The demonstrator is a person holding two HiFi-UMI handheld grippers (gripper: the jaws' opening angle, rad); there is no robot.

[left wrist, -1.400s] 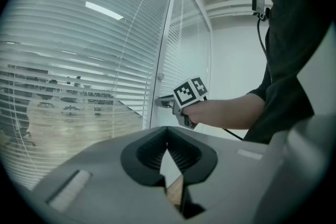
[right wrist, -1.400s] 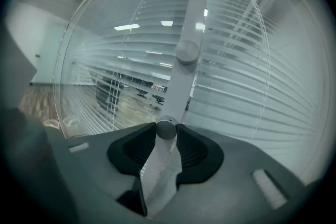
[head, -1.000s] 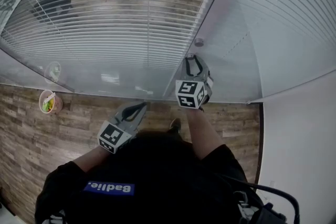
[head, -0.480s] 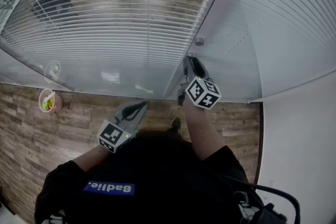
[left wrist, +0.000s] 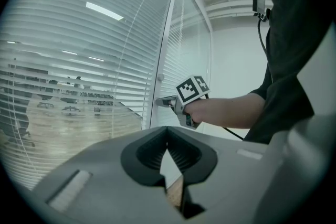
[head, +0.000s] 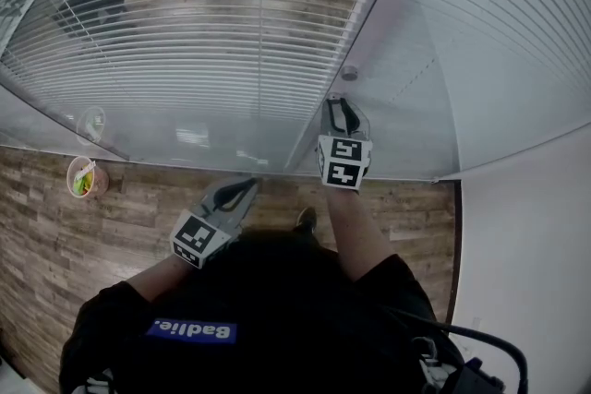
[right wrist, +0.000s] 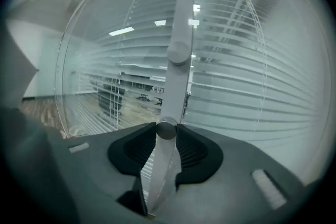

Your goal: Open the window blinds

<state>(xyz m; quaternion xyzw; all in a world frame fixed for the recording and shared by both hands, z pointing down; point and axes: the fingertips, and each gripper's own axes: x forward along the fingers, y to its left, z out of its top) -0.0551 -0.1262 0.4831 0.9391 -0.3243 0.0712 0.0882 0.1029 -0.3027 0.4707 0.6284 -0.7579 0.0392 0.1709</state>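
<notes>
The right gripper (head: 336,102) has rolled back from its tilt of a moment ago, and its jaws have just been closing, now clenched on the knob (right wrist: 167,130) between them, probably a fresh grip for another twist. The blinds (head: 185,41) beyond the jaws look unchanged. The left gripper (head: 247,187) is clenched on nothing.

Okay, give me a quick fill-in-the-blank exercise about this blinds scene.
1. The right gripper grips a round ___ on the frame.
2. The left gripper is empty, its jaws ___.
3. The cup stands on the ___.
Missing: knob; shut; floor.
Note: the right jaws have just been closing, with the knob between them.
</notes>
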